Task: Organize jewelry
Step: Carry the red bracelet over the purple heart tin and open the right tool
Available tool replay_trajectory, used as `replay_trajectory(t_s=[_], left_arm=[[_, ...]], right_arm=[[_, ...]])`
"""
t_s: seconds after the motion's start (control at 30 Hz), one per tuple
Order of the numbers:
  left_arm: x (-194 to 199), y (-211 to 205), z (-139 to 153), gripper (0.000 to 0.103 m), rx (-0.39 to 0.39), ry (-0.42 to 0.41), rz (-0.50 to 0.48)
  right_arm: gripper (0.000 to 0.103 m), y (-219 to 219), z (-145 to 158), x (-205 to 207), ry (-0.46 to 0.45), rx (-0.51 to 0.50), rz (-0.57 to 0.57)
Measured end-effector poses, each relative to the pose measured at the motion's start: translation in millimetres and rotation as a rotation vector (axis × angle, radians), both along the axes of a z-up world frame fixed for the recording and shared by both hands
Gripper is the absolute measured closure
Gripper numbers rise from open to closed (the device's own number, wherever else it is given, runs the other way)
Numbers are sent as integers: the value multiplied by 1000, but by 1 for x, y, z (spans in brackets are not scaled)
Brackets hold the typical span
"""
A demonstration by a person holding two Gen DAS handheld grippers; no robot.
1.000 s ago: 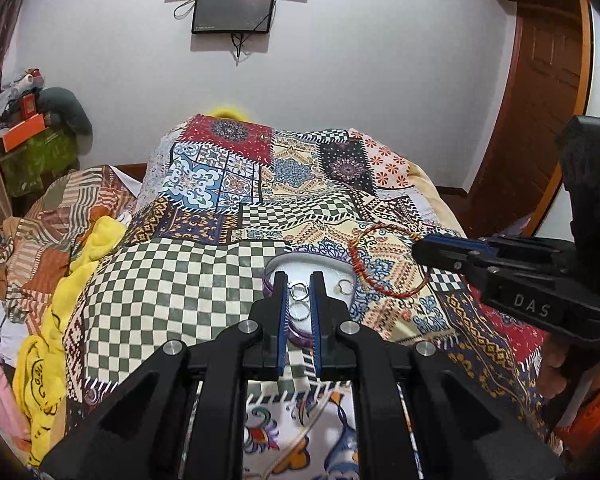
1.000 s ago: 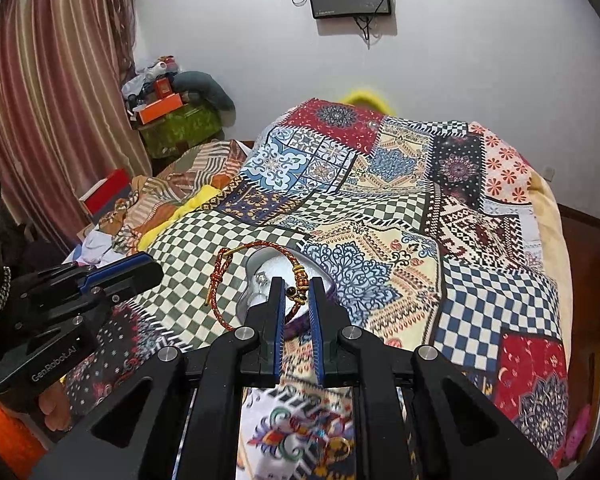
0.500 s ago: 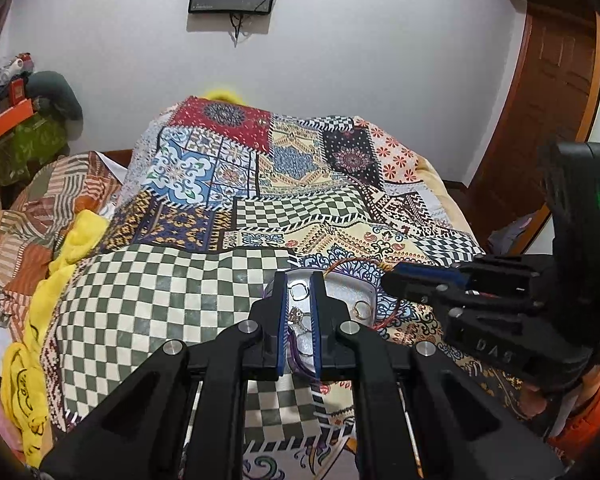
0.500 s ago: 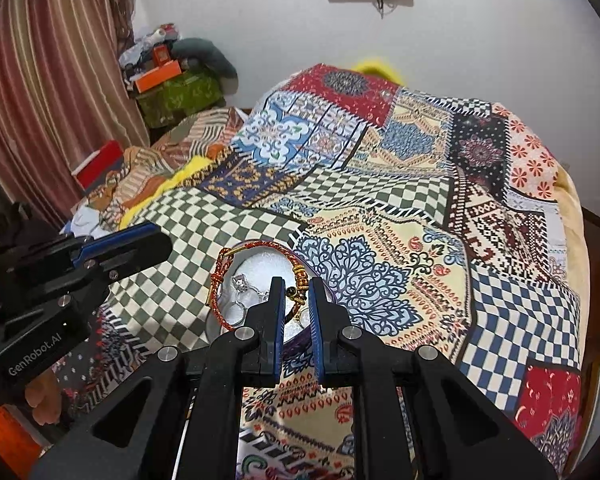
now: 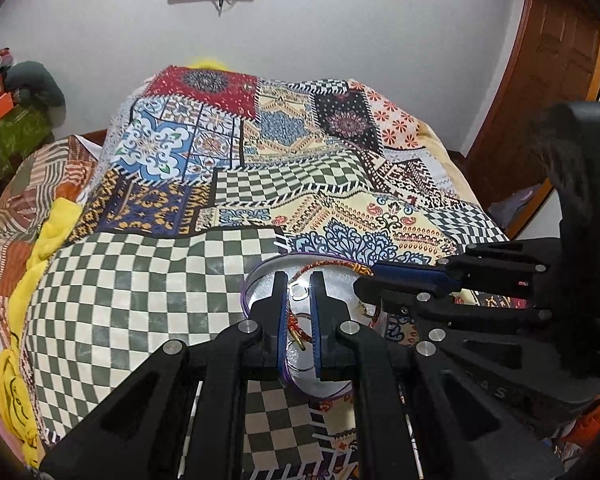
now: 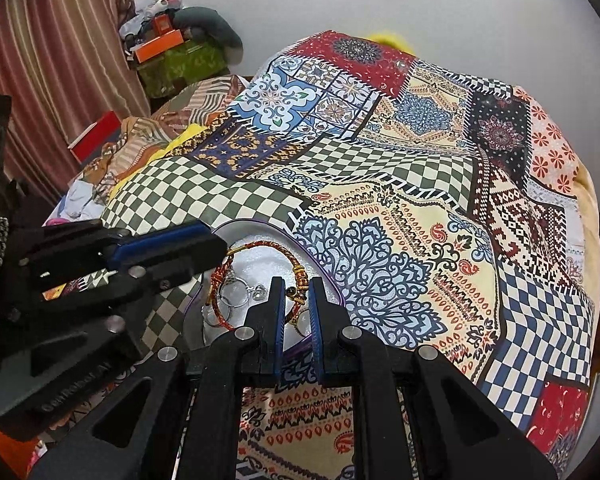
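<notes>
Holding a red-and-gold cord bracelet (image 6: 236, 276) over a shallow silver tray (image 6: 260, 236) with a purple rim, on the patchwork bedspread (image 6: 400, 208). Right tool (image 6: 294, 300) clamped on the bracelet's beaded gold section at the loop's right side; left tool (image 5: 298, 320) pinched on the opposite part of the same loop, near a small gold fitting. Jaws of both tools close together, with only cord between them. Loop stretched across the tray from left to right between the two tools, lying low over several silver rings (image 6: 236, 294) inside. Probably lowering the bracelet into the tray. Bracelet directly ahead of both tools, tray just beneath, so release straight down looks enough. Risk: cord snagging on the rings or draping over the rim.
</notes>
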State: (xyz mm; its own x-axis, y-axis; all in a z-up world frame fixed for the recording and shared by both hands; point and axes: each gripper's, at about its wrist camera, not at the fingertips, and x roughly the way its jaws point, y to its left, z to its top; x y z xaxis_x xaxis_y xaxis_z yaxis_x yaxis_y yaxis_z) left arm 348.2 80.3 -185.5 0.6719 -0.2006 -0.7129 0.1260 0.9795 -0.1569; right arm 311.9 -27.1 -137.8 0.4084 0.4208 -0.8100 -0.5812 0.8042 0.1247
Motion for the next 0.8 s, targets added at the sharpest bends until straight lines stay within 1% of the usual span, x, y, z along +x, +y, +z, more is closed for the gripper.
replay_trajectory(t_s=[0.13,0.33,0.47,0.6,0.8], left_arm=[[0,-3,-3,95,5,9,-8],[1,-4,-4,95,12,10,-7],[0,-4,-3,95,22,1,1],[-2,-1,1,95,13,3,10],[-10,4,10,93,10,0,27]], right_arm=[[92,1,-1,1,0,-5,6],[92,6,0,-2,-28,-26,14],[92,7,2,-4,-39,-38,27],[92,5,3,-5,-34,-41,23],[86,-1,9,-10,-38,-34,5]])
